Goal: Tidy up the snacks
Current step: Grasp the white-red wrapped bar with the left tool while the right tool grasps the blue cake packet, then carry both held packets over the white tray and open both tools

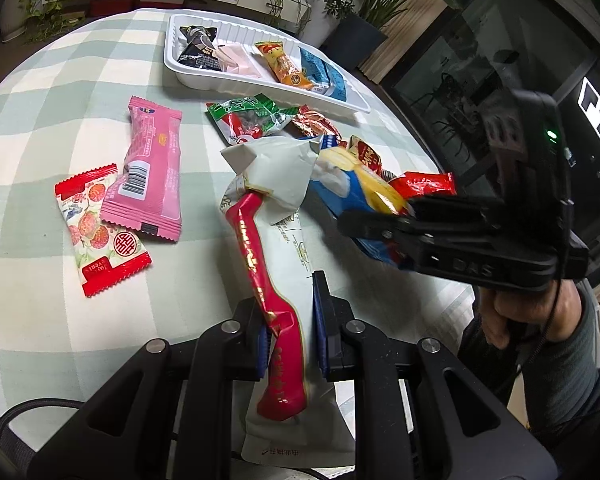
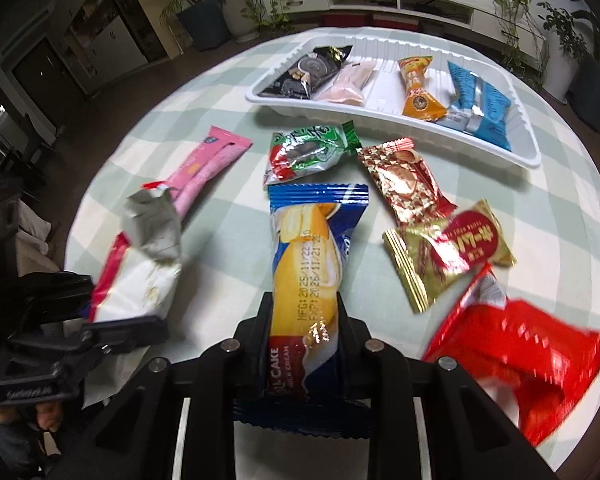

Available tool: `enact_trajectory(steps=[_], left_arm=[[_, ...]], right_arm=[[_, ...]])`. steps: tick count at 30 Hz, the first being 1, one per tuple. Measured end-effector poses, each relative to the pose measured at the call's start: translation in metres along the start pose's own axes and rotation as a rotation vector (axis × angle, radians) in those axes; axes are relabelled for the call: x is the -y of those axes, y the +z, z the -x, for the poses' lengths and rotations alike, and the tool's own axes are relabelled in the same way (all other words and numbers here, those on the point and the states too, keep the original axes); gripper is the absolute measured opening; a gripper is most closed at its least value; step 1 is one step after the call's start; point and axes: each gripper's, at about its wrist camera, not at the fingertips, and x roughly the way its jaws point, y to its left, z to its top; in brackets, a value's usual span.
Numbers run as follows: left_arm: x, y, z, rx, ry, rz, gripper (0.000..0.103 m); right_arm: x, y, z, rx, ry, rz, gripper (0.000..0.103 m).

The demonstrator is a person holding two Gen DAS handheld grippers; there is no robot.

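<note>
My left gripper (image 1: 288, 316) is shut on a white and red snack packet (image 1: 276, 280) and holds it above the table; it shows at the left of the right wrist view (image 2: 140, 276). My right gripper (image 2: 302, 312) is shut on a blue and yellow roll cake packet (image 2: 308, 256), seen from the side in the left wrist view (image 1: 364, 196). A white tray (image 2: 524, 148) at the far side holds a black packet (image 2: 308, 72), a pale pink packet (image 2: 350, 84), an orange packet (image 2: 418, 88) and a blue packet (image 2: 480, 104).
Loose snacks lie on the green checked tablecloth (image 1: 60, 80): a pink packet (image 1: 148, 168), a strawberry packet (image 1: 100, 232), a green packet (image 2: 308, 152), a gold-star packet (image 2: 404, 180), a gold and red packet (image 2: 448, 252) and a red packet (image 2: 532, 360). Plants and a shelf stand behind.
</note>
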Motion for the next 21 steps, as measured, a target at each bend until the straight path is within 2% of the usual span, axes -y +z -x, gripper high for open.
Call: enact_trajectory(steps=[6,13,17,21], left_arm=[[0.002,0.001,0.001,0.003,-0.015,-0.004,0.016],[0.008,0.015,0.009,0.026,-0.030,-0.012,0.016],[0.013,0.040,0.017,0.059,-0.033,-0.034,0.016],[0.021,0.081,0.026,0.095,-0.030,-0.072,0.016]], right_arm=[[-0.001,-0.017,0.017,0.039,0.057,-0.045,0.027],[0.008,-0.021,0.033,0.088,0.092,-0.102,0.027],[0.019,-0.009,0.055,0.146,0.098,-0.132,0.027],[0.036,0.011,0.082,0.208,0.084,-0.155,0.027]])
